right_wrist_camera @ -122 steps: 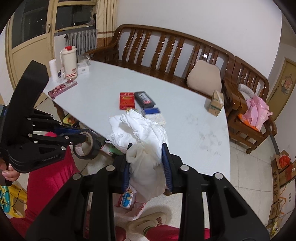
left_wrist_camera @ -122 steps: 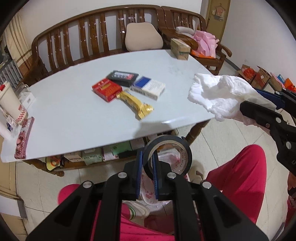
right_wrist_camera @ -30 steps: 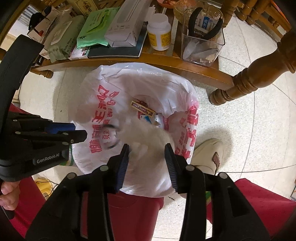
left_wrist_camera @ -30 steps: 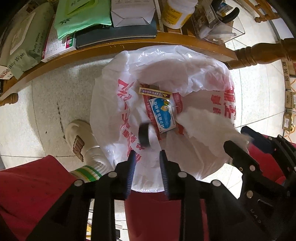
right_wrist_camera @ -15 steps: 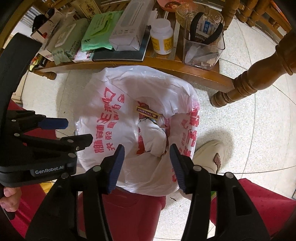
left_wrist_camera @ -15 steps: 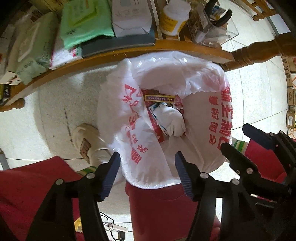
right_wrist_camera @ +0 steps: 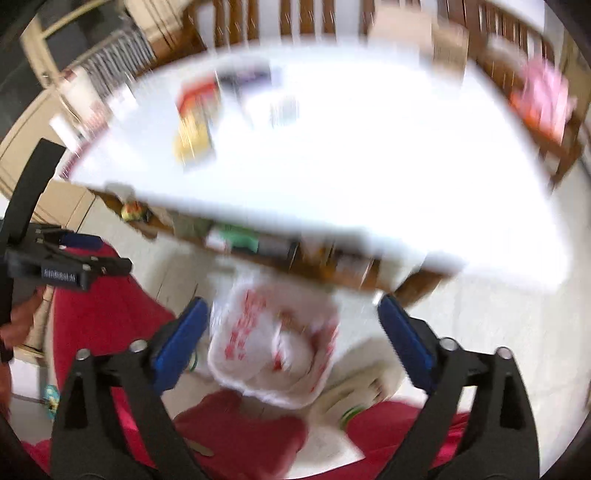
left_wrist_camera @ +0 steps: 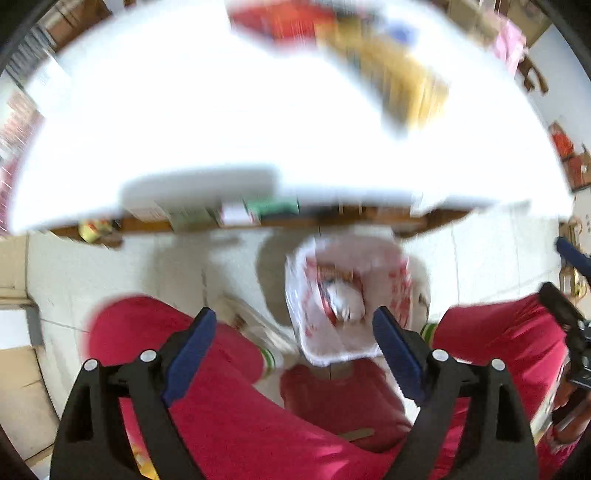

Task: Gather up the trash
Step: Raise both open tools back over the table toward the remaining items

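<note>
Through the blur I saw my white table (right_wrist_camera: 369, 155) filling the upper frame, a wooden bench (right_wrist_camera: 295, 18) behind it along the top edge, and pale floor tiles (left_wrist_camera: 147, 266) below.

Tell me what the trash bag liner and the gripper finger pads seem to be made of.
Trash bag liner: thin, translucent white plastic film with red print; it crumples and folds over the bin rim. Left gripper finger pads: blue, matte, probably rubber or soft plastic, with a ridged edge; motion blur leaves this open.
</note>
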Available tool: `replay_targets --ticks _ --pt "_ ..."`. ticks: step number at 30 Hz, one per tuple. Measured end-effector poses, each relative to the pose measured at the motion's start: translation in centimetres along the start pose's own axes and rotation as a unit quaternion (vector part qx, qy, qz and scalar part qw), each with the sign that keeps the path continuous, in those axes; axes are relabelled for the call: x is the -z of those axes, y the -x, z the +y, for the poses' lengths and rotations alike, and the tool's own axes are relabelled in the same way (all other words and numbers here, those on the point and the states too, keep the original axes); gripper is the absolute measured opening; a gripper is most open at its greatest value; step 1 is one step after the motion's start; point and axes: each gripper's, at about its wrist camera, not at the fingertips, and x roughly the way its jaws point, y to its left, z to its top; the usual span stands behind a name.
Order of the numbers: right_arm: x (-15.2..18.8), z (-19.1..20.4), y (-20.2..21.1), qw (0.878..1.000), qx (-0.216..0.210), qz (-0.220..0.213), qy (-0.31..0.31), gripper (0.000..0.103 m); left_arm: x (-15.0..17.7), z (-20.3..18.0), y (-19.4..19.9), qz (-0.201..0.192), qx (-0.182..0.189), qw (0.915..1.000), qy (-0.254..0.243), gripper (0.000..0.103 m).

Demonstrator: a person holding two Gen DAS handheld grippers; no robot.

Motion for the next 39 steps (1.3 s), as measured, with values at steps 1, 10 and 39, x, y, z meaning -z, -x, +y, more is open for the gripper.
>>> replay_targets --ticks 1,10,39 --pt "-1.0 0.0 1.3 1.000 0.006 -0.013 0.010 0.096 -1.0 0.1 2.1 -0.015 -0.005 0.9999 0.001 0.091" --pt "-11.6 -0.4 10.6 0.990 0.030 -0.098 0.096 0.096 -8.9 -0.3 12.7 -0.061 -0.065 0.9960 0.000 0.093" --pt "-22.3 -0.1 2.1 0.987 -0.049 -0.012 0.155 0.096 -19.9 -0.4 7.0 0.004 -0.031 0.9979 0.057 0.093"
